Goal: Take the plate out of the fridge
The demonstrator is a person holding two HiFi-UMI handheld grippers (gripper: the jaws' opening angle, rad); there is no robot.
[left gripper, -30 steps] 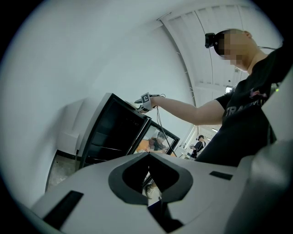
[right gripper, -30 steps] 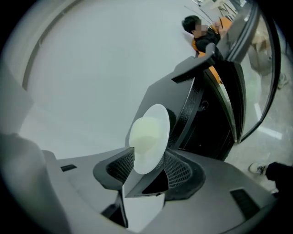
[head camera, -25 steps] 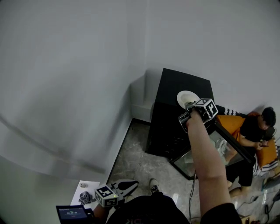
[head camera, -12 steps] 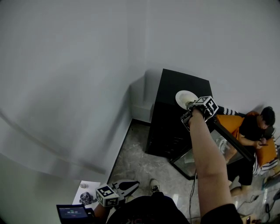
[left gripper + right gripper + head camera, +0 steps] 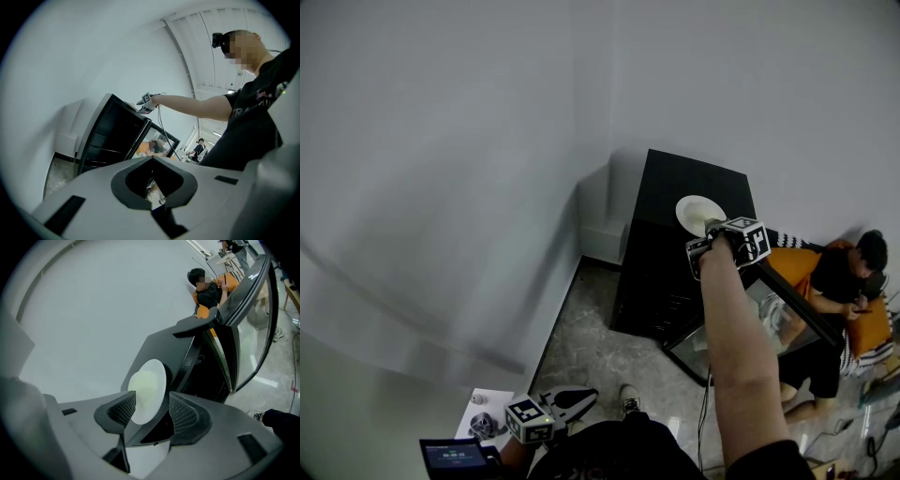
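Observation:
The white plate [image 5: 698, 213] lies on top of the black fridge [image 5: 670, 253], near its front edge. My right gripper [image 5: 707, 232] is at the plate's near side, arm stretched out. In the right gripper view its jaws have just been opening and now stand wide; the plate [image 5: 147, 389] shows between the pads [image 5: 186, 416] without being pressed. The right gripper [image 5: 152, 411] is open. My left gripper [image 5: 581, 397] hangs low by my body, shut and empty; in its own view, the left gripper [image 5: 151, 185] points toward the fridge [image 5: 112, 136].
The fridge's glass door [image 5: 787, 314] stands open to the right. A person [image 5: 844, 281] sits on something orange beyond the door. A white box [image 5: 605, 211] sits against the wall left of the fridge. A small screen [image 5: 455, 457] and paper [image 5: 483, 412] lie at bottom left.
My right gripper has drawn back a little from the plate and rolled slightly. The plate stays on the fridge top. The left gripper has not moved.

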